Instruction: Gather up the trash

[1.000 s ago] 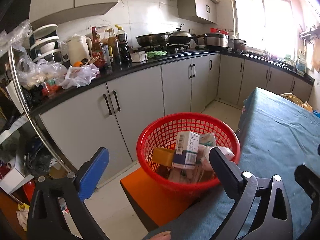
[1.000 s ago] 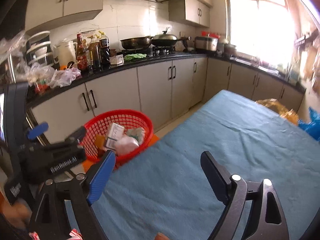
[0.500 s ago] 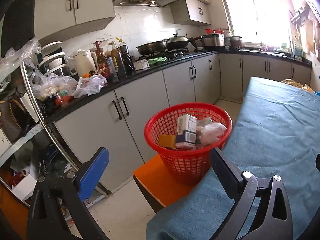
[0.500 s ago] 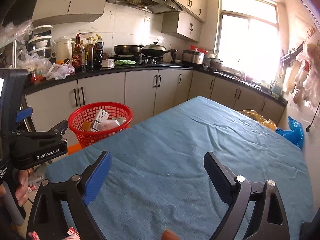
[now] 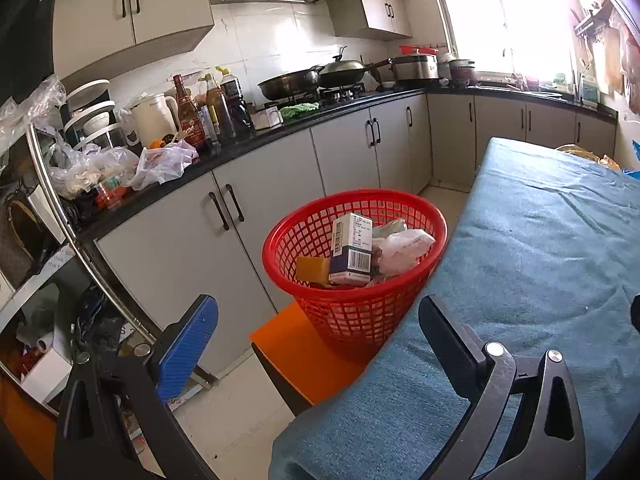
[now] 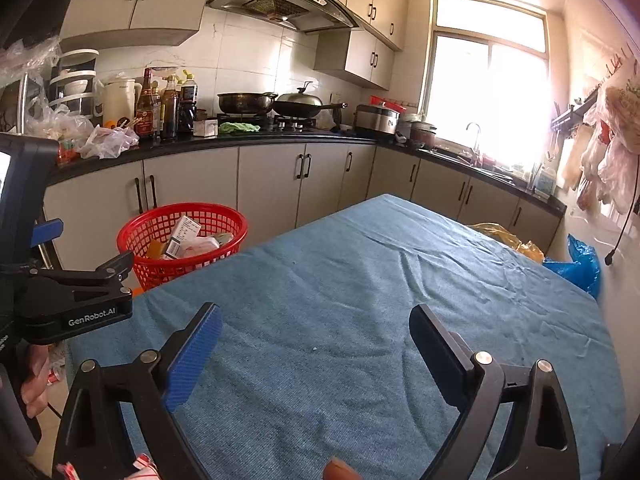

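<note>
A red mesh basket (image 5: 360, 320) stands on an orange stool (image 5: 304, 356) at the corner of the blue-clothed table (image 5: 540, 260). In it lie a white barcoded box (image 5: 352, 248), a yellow piece (image 5: 312, 270) and a crumpled white wrapper (image 5: 404, 248). My left gripper (image 5: 318, 308) is open and empty, short of the basket and over the table's corner. The right gripper (image 6: 316, 314) hovers over the bare cloth (image 6: 360, 280), jaws wide with nothing between them. In the right wrist view the basket (image 6: 168, 270) sits far left, behind the left gripper (image 6: 84, 246).
Grey cabinets under a black counter (image 5: 280, 132) run along the wall beyond the basket, crowded with bottles, bags and pans. A metal shelf (image 5: 60, 200) stands at the left. A yellow bag (image 6: 508, 240) and a blue bag (image 6: 580, 260) lie past the table's far edge.
Both grippers have drawn back from the basket, which now looks smaller and farther off. More of the blue cloth shows under the right gripper.
</note>
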`<state>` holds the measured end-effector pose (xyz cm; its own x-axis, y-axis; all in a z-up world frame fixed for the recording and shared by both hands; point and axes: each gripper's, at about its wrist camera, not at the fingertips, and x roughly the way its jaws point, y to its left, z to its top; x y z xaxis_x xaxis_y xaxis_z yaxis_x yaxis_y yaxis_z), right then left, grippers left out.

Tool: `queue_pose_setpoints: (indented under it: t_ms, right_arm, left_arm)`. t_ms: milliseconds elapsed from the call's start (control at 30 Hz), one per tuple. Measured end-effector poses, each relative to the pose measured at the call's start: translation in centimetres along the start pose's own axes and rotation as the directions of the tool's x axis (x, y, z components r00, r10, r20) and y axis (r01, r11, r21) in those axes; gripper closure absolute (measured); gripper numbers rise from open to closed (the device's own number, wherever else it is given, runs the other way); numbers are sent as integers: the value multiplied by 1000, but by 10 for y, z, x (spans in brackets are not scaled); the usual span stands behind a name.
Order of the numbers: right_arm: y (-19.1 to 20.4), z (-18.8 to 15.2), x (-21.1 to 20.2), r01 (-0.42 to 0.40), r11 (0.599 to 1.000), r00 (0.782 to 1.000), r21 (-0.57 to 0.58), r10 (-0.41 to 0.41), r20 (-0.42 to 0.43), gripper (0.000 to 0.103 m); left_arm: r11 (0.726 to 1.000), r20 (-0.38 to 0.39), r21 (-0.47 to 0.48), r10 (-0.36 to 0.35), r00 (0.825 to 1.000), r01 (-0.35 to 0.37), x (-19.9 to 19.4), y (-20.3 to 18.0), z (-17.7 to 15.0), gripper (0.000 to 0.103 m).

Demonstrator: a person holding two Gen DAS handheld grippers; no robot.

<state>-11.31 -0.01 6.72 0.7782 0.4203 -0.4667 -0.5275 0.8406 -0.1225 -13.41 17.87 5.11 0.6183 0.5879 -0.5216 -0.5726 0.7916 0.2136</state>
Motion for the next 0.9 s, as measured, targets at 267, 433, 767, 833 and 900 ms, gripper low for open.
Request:
queue_pose_setpoints:
  t_ms: [267,433,767,833,900]
  right_arm:
    - [-3,-3,6,-1,1000,1000,1,1,-20,6]
    - [-2,-4,8,1,1000,1000,-2,-1,-26,6]
    - [0,-4,11,3,1000,999,-3,-3,-36,5]
    - [0,-5,11,4,1000,999,-2,-4,-37,5]
    - [0,-5,11,4,1000,999,-2,-4,-38,5]
  left_arm:
    - [1000,-11,-6,-6,1000,6,6,0,-3,3]
    - [1000,-14,-7,-8,1000,8,7,1,-4,3]
    - [1000,-20,-11,-14,1000,14,9,3,-6,3]
    - [1000,-20,-11,-13,1000,13,10,3,-7,3]
    - [1000,-22,-10,-13,1000,13,11,4,-7,3]
